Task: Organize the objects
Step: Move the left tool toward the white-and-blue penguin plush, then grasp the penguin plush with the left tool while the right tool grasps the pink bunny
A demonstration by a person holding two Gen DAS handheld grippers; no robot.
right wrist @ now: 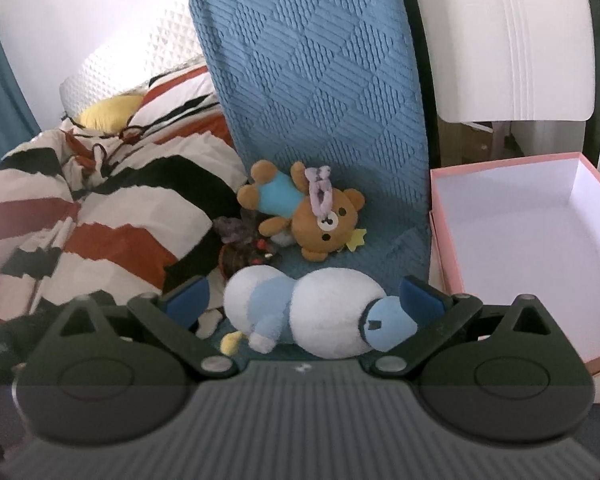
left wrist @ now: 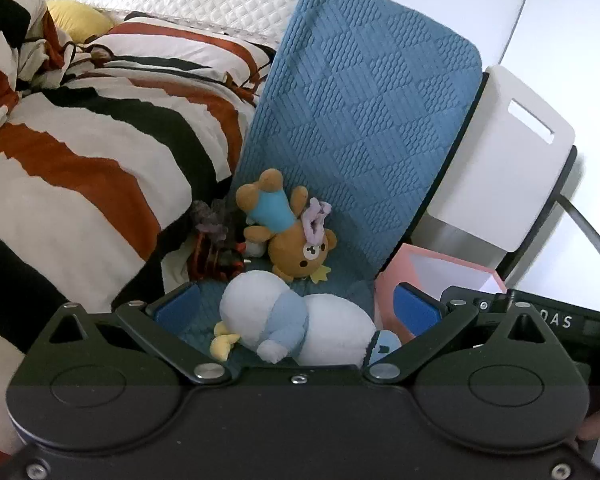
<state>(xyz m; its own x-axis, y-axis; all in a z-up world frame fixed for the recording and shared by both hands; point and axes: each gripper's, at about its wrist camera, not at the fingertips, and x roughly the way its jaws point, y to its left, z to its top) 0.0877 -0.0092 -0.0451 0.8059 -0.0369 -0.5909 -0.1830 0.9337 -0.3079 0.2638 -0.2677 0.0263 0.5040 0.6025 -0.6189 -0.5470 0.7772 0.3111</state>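
Right wrist view: the right gripper (right wrist: 306,300) stands wide, its two blue pads on either side of the white and light-blue plush (right wrist: 308,312) at the lower middle of the frame, and I cannot tell if they touch it. In the left wrist view the left gripper (left wrist: 298,308) is also wide, and the same plush (left wrist: 296,326) lies between its pads, not squeezed. Above it, in the middle of the frame, the brown bear (right wrist: 304,212) lies head down on the blue mat (right wrist: 316,80), with a small dark toy (right wrist: 244,248) just beside it to the left. At the right side the pink box (right wrist: 444,240) stands open, and the part I can see is empty. I judge the task is only at its beginning: nothing is in the box, three toys are left. The striped blanket (right wrist: 100,208) fills the left.
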